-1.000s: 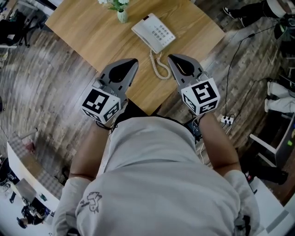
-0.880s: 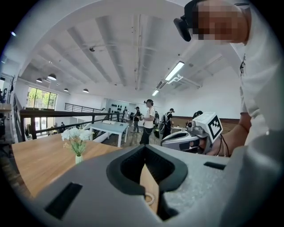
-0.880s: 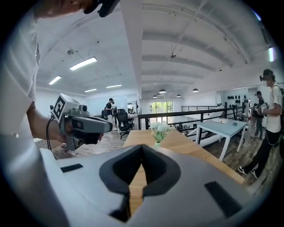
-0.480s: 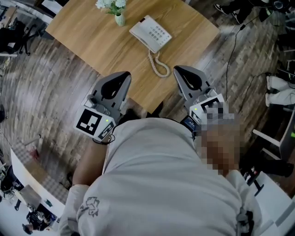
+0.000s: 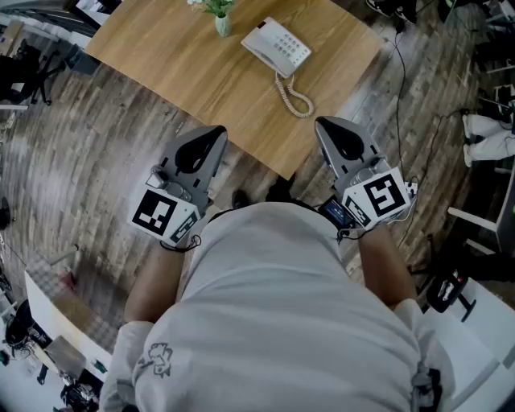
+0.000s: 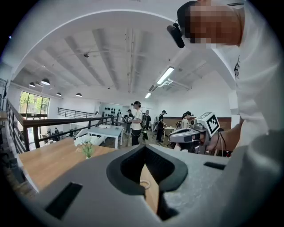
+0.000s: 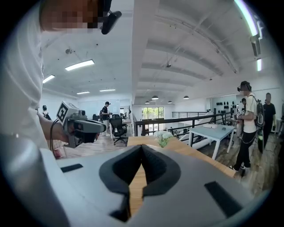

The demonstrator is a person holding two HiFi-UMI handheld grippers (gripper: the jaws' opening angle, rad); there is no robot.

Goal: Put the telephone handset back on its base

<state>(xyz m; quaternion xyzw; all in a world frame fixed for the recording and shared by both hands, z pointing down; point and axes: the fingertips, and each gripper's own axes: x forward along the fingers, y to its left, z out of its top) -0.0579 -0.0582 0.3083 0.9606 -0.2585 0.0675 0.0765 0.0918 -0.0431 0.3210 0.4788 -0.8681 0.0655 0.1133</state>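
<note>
A white telephone point(image 5: 278, 47) sits on the far part of the wooden table point(image 5: 193, 64), and its coiled cord point(image 5: 296, 96) trails toward the near edge. The handset seems to lie along the phone's left side, though this is small in the head view. My left gripper point(image 5: 214, 133) and right gripper point(image 5: 325, 125) hover side by side over the table's near corner, well short of the phone. Both are shut with nothing between the jaws, as the left gripper point(image 6: 144, 150) and right gripper point(image 7: 142, 149) show in their own views.
A small vase of white flowers point(image 5: 223, 20) stands just left of the phone; the flowers point(image 6: 86, 144) also appear in the left gripper view. Wood-plank floor surrounds the table. Cables and a power strip point(image 5: 410, 189) lie on the floor at right. Other people and tables point(image 7: 213, 131) are far off.
Both grippers have drawn back from the telephone toward the person's body and risen a little. The table and phone now sit farther up in the head view.
</note>
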